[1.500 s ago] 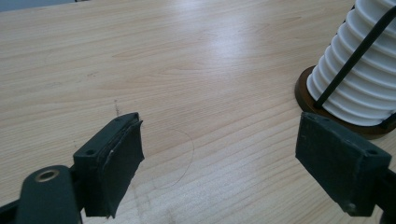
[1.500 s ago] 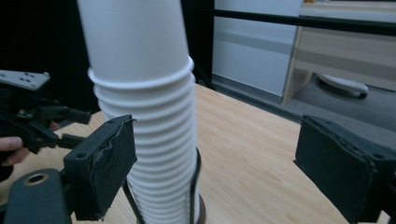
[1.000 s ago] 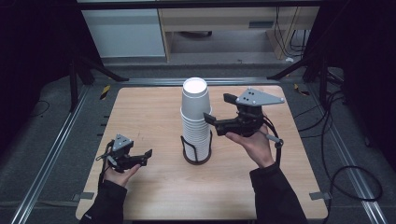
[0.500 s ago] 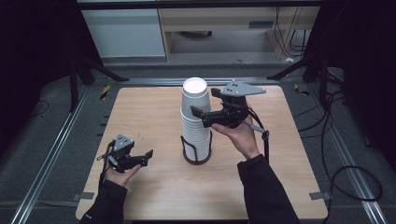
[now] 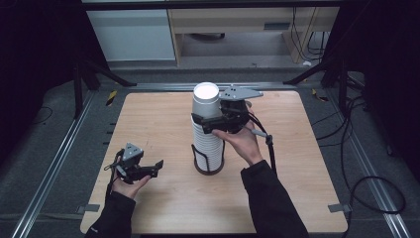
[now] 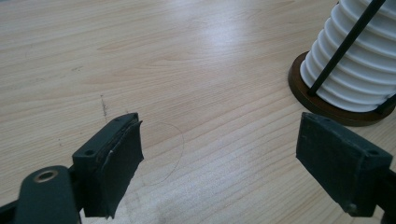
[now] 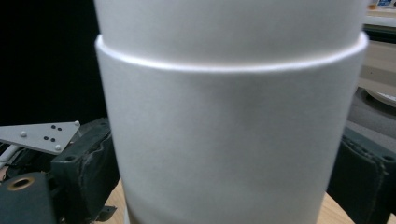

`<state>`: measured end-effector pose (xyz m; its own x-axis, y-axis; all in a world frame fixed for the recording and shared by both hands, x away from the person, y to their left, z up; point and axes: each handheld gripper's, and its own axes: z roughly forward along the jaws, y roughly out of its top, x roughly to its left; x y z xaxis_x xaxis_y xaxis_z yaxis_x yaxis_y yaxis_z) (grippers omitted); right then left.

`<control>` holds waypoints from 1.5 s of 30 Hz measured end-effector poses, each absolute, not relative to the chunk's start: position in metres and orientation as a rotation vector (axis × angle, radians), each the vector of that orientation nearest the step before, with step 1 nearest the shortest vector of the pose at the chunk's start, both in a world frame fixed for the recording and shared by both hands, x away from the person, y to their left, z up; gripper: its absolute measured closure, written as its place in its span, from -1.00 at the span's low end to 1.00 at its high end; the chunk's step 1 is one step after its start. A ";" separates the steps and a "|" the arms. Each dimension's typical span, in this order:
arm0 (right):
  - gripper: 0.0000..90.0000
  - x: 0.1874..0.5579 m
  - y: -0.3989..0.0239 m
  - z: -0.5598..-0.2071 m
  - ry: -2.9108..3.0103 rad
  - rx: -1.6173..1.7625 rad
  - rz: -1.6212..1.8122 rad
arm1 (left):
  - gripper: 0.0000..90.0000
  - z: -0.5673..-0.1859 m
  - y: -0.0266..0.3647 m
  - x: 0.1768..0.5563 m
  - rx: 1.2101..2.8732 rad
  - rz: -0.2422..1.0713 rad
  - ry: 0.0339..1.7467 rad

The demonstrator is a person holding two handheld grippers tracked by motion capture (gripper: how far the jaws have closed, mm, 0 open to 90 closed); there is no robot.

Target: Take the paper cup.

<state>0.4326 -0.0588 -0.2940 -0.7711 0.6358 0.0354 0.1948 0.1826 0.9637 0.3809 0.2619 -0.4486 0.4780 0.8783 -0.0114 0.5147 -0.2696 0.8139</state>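
Moving in from the right over the last second, the right gripper (image 5: 210, 120) now has its fingers (image 7: 86, 172) on either side of the cup stack (image 5: 207, 128) near its top, close against the cup wall; whether they press it I cannot tell. That stack stands upright in a dark wire holder (image 5: 208, 163) mid-worktop (image 5: 158, 114). Near the front left, the left gripper (image 5: 148, 171) rests with fingers (image 6: 112, 163) spread wide, holding nothing.
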 end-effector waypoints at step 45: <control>-0.64 0.421 -0.066 -0.227 1.996 0.684 1.672 | -0.69 -0.448 0.262 0.381 1.939 0.574 1.161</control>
